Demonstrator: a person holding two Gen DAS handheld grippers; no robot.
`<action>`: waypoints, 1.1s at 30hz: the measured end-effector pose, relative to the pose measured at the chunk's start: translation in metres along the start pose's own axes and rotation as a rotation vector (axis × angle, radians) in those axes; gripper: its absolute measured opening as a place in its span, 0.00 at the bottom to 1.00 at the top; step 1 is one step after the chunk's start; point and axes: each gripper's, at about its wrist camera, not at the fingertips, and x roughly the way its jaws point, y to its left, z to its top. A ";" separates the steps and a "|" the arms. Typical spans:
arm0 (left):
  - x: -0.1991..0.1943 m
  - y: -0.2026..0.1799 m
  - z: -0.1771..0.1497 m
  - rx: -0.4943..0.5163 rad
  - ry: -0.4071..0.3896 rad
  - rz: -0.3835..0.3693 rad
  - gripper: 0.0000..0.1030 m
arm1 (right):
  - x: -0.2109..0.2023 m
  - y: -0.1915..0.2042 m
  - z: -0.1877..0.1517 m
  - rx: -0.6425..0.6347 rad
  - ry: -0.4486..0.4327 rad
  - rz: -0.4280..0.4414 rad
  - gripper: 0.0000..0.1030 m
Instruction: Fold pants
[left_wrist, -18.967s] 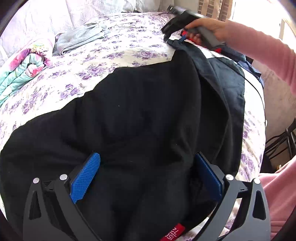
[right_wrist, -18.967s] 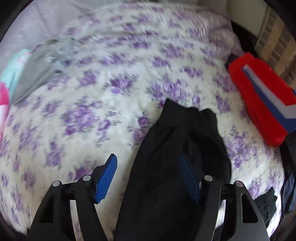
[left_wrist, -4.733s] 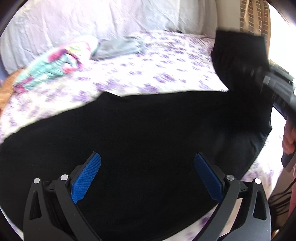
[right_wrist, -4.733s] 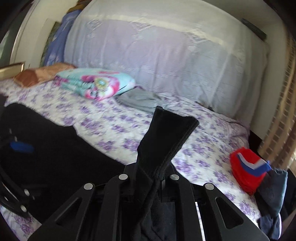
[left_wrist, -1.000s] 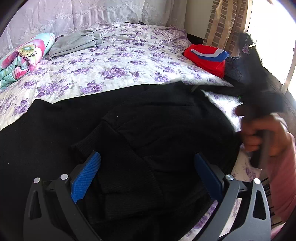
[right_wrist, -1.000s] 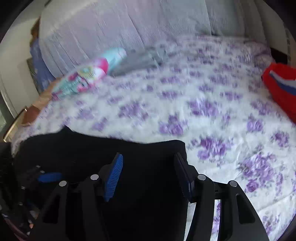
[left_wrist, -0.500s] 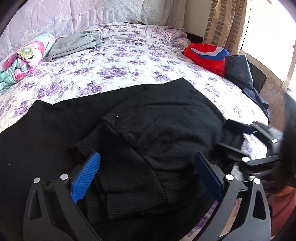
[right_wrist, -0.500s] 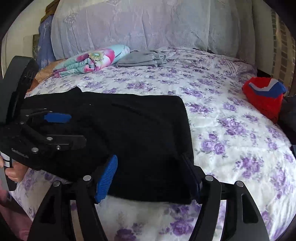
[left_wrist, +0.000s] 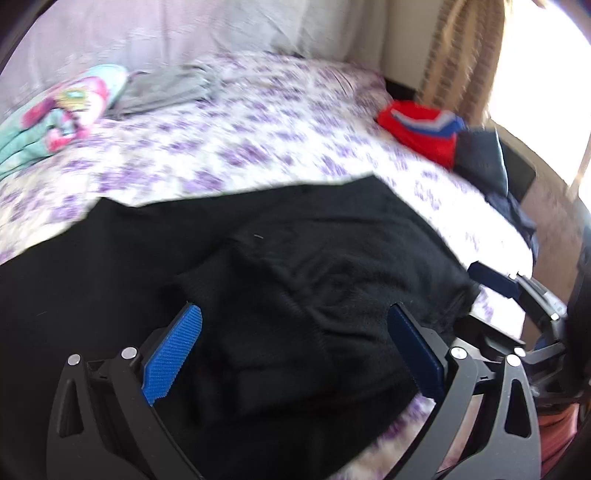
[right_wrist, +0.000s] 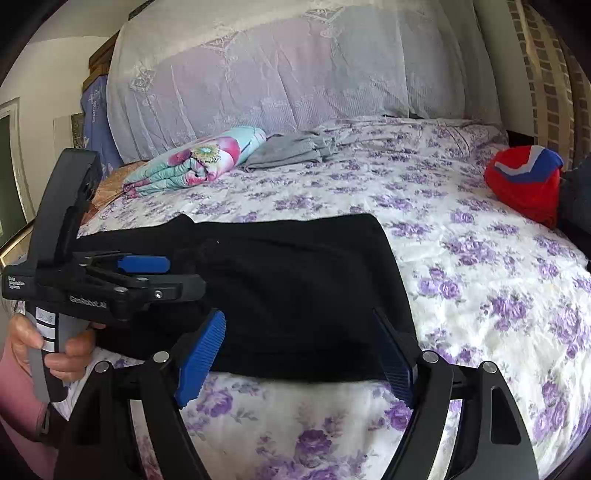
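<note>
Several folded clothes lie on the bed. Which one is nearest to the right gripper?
The black pants. They lie just ahead of the right gripper; the red garment, grey garment and floral blanket lie farther back.

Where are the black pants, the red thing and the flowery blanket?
black pants (right_wrist: 295, 280): right wrist view, middle of the folded top layer.
red garment (right_wrist: 524, 192): right wrist view, its red front below the white-and-blue stripe.
flowery blanket (right_wrist: 195, 162): right wrist view, its folded end with the flower.
</note>
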 end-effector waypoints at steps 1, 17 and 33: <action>-0.018 0.009 -0.001 -0.029 -0.029 0.009 0.95 | 0.000 0.006 0.003 -0.019 -0.016 0.000 0.80; -0.212 0.234 -0.123 -0.860 -0.116 0.495 0.95 | 0.043 0.041 0.004 -0.160 0.091 0.055 0.85; -0.165 0.248 -0.111 -0.960 -0.084 0.250 0.49 | 0.025 0.054 0.006 -0.204 0.001 0.060 0.86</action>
